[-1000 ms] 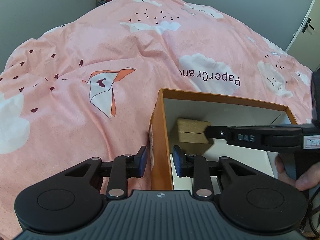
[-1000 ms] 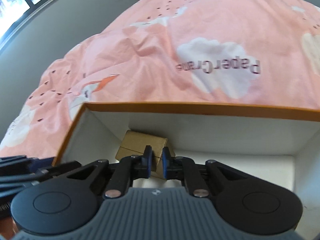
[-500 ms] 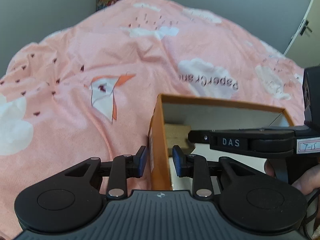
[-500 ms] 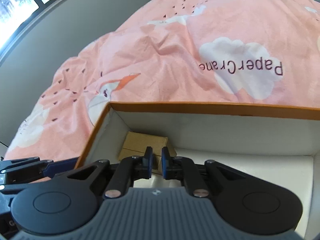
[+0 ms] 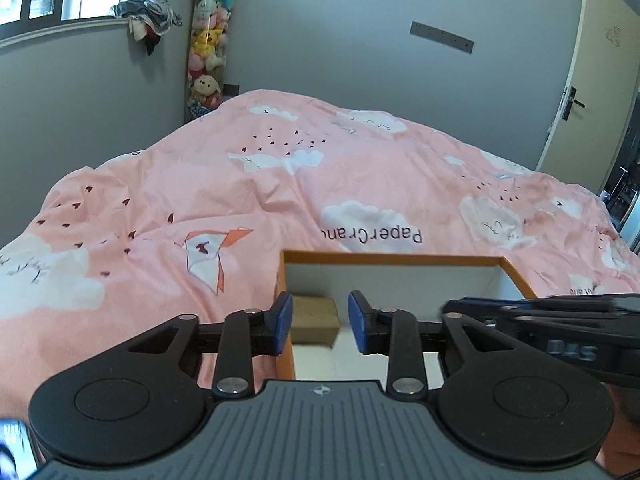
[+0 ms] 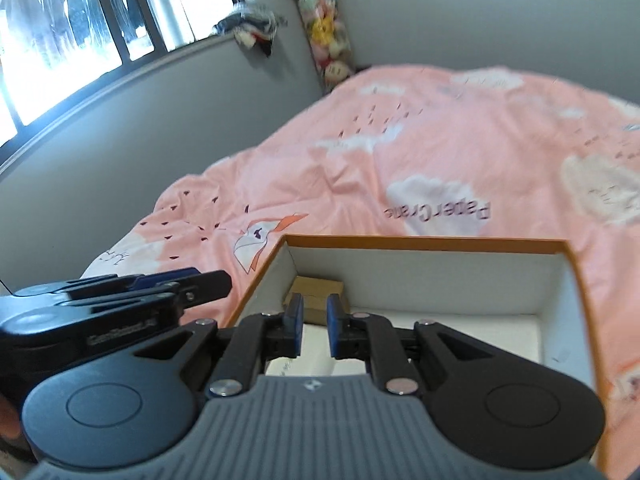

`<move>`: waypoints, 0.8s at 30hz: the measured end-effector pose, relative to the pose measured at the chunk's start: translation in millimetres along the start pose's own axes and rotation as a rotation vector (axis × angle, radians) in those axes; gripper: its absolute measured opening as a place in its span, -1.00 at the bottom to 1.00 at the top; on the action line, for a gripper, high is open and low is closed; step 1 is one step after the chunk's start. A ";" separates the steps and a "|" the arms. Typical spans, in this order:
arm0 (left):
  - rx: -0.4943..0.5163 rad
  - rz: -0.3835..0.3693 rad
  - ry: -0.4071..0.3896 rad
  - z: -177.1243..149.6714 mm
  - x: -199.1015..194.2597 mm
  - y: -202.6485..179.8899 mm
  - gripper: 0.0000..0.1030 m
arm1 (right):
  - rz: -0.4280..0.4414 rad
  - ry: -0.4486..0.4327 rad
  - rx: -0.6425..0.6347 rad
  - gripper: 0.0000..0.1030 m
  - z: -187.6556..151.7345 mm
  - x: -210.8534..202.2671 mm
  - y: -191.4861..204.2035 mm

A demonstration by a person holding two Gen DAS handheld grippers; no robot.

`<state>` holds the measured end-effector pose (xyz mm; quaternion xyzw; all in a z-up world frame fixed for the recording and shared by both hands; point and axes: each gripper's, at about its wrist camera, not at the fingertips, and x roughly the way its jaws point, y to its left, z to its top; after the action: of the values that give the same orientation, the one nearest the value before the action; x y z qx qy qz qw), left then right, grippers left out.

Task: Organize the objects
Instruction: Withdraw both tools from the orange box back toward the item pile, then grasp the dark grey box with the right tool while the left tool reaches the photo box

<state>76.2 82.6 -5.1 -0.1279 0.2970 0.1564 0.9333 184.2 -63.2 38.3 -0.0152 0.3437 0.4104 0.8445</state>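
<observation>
An orange box with white inside walls lies open on the pink bed. In its far left corner sits a small brown cardboard box. My left gripper hovers at the box's left wall; its jaws are opening, and the wall edge stands just inside the left pad without being pressed. In the right wrist view the orange box and the brown box lie beyond my right gripper. That gripper is shut to a narrow gap with nothing in it. The left gripper shows at its left.
A pink duvet with clouds and a paper-crane print covers the bed around the box. A tall column of plush toys stands in the far corner. A window is on the left wall, a door on the right.
Both grippers drew back and rose, so the walls and window now show. The left jaws widened off the box's left wall. The right gripper pulled away from the brown box.
</observation>
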 end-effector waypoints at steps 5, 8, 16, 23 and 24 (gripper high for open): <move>-0.010 0.014 0.021 -21.9 -22.4 -9.0 -0.19 | -0.071 -0.059 0.000 -0.72 -38.1 -53.5 2.4; 0.039 0.007 0.035 -32.3 -33.8 -17.5 -0.19 | -0.114 -0.075 0.022 -0.71 -63.8 -78.9 2.3; 0.216 -0.098 -0.021 -53.7 -71.2 -45.8 -0.35 | -0.188 -0.048 0.119 -0.52 -111.6 -121.6 2.7; 0.282 -0.224 0.068 -71.2 -77.1 -57.1 -0.35 | -0.283 0.044 0.216 -0.25 -141.4 -128.7 -3.4; 0.285 -0.251 0.086 -73.0 -75.7 -59.0 -0.35 | -0.307 0.064 0.231 -0.25 -146.7 -130.2 -6.5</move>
<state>1.7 -12.1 -9.3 -0.0371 0.3373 -0.0103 0.9406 49.9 -201.6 1.9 0.0164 0.4089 0.2338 0.8820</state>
